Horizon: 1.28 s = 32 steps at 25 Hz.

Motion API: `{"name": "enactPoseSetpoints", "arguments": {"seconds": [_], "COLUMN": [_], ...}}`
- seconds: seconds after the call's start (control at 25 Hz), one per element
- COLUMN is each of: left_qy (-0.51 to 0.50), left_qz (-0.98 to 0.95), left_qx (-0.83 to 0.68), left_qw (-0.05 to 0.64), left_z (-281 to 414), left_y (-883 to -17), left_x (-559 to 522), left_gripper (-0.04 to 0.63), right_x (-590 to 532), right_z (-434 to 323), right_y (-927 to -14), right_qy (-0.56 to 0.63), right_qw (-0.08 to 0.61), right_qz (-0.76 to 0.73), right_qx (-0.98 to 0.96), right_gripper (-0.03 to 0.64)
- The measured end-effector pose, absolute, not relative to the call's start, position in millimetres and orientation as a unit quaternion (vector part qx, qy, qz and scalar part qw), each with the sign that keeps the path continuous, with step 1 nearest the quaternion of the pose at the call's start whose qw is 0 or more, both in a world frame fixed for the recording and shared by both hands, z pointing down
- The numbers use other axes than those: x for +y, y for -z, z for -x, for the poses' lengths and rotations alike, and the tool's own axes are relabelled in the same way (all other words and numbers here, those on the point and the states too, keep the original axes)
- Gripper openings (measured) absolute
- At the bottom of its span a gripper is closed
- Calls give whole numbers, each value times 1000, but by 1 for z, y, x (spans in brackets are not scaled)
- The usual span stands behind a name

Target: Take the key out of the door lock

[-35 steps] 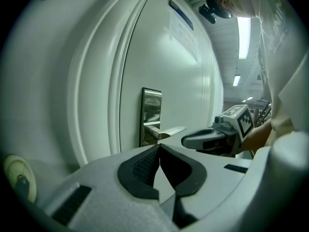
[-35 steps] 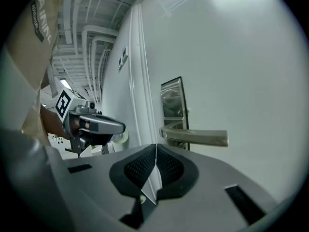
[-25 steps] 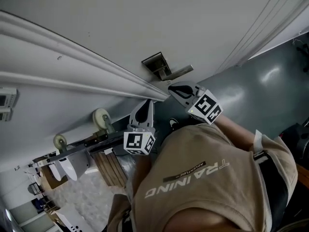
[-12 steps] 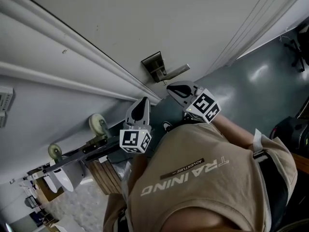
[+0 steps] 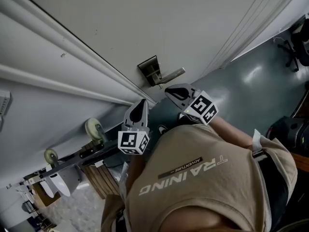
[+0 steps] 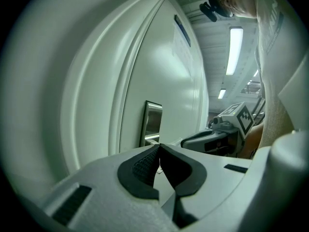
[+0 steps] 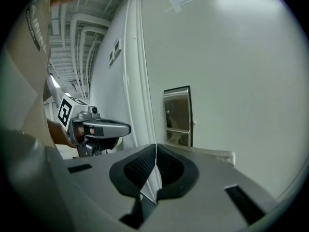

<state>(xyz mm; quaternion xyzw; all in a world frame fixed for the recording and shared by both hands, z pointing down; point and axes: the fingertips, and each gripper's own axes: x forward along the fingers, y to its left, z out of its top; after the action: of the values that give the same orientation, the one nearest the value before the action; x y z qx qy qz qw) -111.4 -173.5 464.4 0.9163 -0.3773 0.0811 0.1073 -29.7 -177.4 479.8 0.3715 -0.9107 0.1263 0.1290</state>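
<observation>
Leftmost in the head view, a dark trolley with cream wheels [image 5: 94, 128] stands against the wall, crowding the lower left corner. Raised white mouldings [image 5: 63, 66] run diagonally across the wall and end beside the left gripper [image 5: 143, 103], so that side is tight. In its own view, the jaws of that grey plastic gripper are closed together with nothing between them.

Next comes the flat white door [image 5: 145, 18], bare above the brushed-metal lock plate [image 5: 148, 70] and its silver lever handle [image 5: 173, 74]. The key is too small to make out in any view. The plate lies up and to the right of the left gripper's tips.

The right gripper [image 5: 168, 90] hangs just below the lever, apart from it, jaws pressed together and empty. In its own view the plate is ahead and slightly right. To its right, grey-green floor [image 5: 251, 81] lies open as far as a black office chair [image 5: 299, 37]. The person's beige T-shirt [image 5: 207, 187] fills the foreground.
</observation>
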Motion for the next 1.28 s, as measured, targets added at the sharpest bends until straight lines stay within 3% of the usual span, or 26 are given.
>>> {"name": "enactPoseSetpoints", "arguments": {"seconds": [0.44,0.72,1.28], "left_qy": [-105,-104,-89], "left_qz": [-898,-891,-890], "left_qx": [-406,-425,-435], "left_qw": [134,120,104], "left_z": [104,98,100], "left_y": [-478,-472,-464], "left_x": [-177,-178,-194], "left_gripper": [9,9,9], "right_x": [-178,-195,-194], "right_z": [17,-7,1], "right_y": [-492,-482,-481], "right_qy": [-138,-125,-124], "right_qw": [121,87,83], "right_qz": [-345,-389,-371], "right_qx": [-920,-909,-917], "right_gripper": [14,14,14]}}
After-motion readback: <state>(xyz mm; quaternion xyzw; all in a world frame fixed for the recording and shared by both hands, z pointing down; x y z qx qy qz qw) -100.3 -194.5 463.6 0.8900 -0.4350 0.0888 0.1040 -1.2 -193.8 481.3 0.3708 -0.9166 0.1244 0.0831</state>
